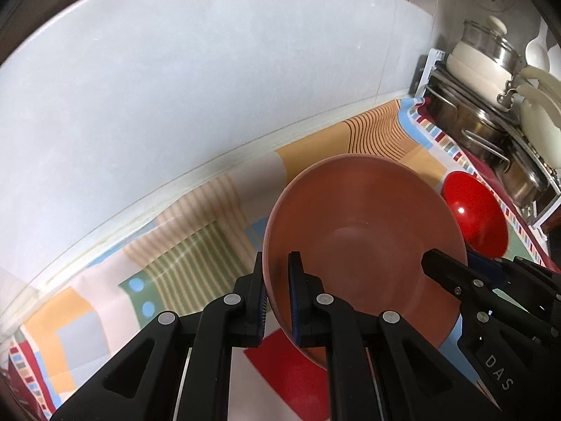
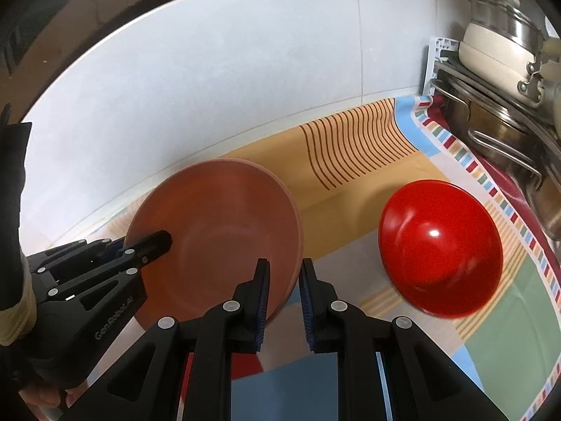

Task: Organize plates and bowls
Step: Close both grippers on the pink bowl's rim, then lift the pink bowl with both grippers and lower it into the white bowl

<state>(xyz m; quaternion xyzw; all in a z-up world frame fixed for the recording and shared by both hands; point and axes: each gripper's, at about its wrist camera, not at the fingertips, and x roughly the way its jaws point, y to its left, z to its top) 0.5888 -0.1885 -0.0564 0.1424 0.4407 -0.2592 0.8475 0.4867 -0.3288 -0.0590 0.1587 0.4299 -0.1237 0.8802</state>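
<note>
The terracotta bowl [image 1: 364, 231] hangs tilted above the patterned counter [image 1: 168, 263], its rim pinched on opposite sides by the left gripper [image 1: 277, 294] and right gripper [image 2: 282, 301], likely for steady carrying toward the red bowl [image 2: 441, 249] just beside it, near the pot rack [image 2: 498, 80].

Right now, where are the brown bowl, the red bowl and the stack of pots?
brown bowl [image 2: 224, 231], right wrist view, inner wall.
red bowl [image 2: 441, 249], right wrist view, glossy inside.
stack of pots [image 1: 484, 70], left wrist view, cream pot's side.
</note>
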